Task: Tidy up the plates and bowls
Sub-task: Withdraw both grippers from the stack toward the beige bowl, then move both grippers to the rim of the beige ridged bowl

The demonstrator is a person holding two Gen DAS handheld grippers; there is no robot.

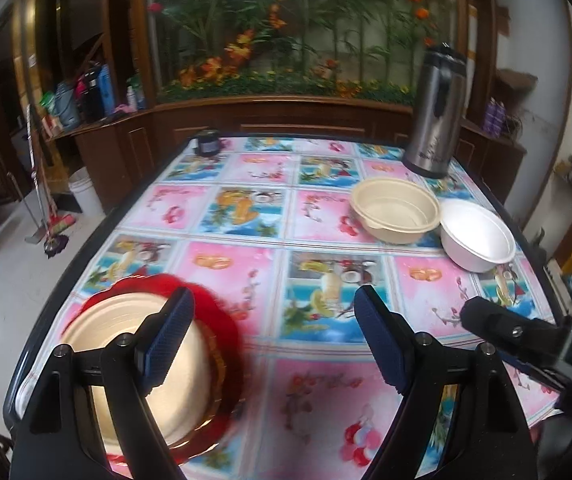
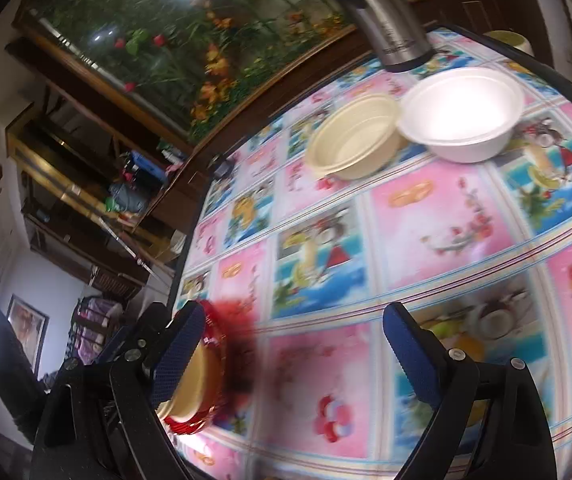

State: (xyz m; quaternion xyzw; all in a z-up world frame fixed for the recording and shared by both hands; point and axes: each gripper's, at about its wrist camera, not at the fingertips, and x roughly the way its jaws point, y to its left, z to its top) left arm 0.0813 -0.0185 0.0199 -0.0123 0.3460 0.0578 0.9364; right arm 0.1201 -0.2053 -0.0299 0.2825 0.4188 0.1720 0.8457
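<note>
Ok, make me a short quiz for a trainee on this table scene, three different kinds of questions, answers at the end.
1. True or false: the cream bowl and white bowl are nested.
2. Multiple choice: what does the cream plate rest on? A. red plate B. steel flask C. white bowl
3. Fill in: both the left gripper and right gripper are ____.

Key: 1 false, they sit side by side; 2 A; 3 open, holding nothing.
</note>
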